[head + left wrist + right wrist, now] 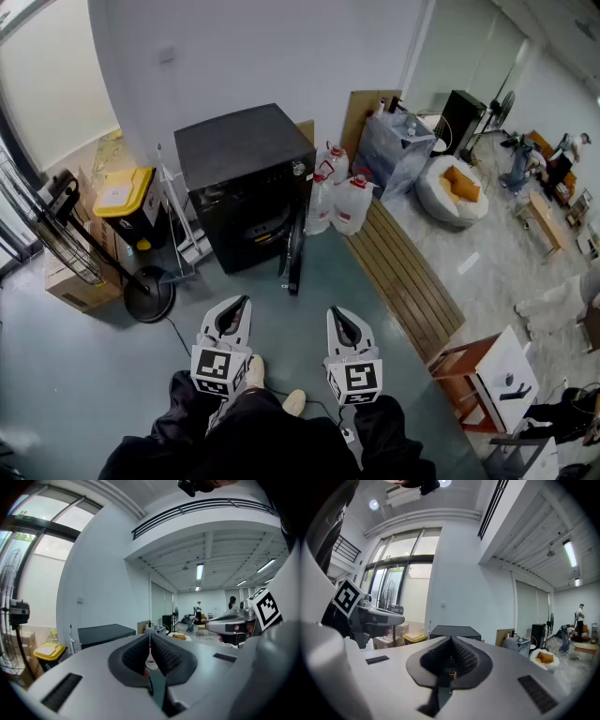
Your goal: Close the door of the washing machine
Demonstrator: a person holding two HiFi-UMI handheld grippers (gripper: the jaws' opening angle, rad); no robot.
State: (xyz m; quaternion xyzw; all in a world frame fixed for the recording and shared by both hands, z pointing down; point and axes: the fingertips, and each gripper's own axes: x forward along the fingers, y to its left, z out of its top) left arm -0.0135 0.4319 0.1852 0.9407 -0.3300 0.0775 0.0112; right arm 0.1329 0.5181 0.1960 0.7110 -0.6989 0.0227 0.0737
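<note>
The black washing machine [246,171] stands against the white wall, some way ahead of me. Its round door [294,253] hangs open at the front right, seen edge-on, and the drum opening [260,228] is exposed. Both grippers are held low in front of me, well short of the machine. My left gripper [241,301] is shut and empty, and my right gripper [335,311] is shut and empty too. In the left gripper view the left gripper [150,642] points past the machine's top [106,633]. In the right gripper view the right gripper [451,644] aims at the machine [455,631].
A yellow-lidded bin [125,197] and a standing fan [148,294] are left of the machine. Water jugs [341,201] and a slatted wooden bench [403,274] lie to its right. An orange stool with a white panel [487,380] stands at the near right. People are far off at the right.
</note>
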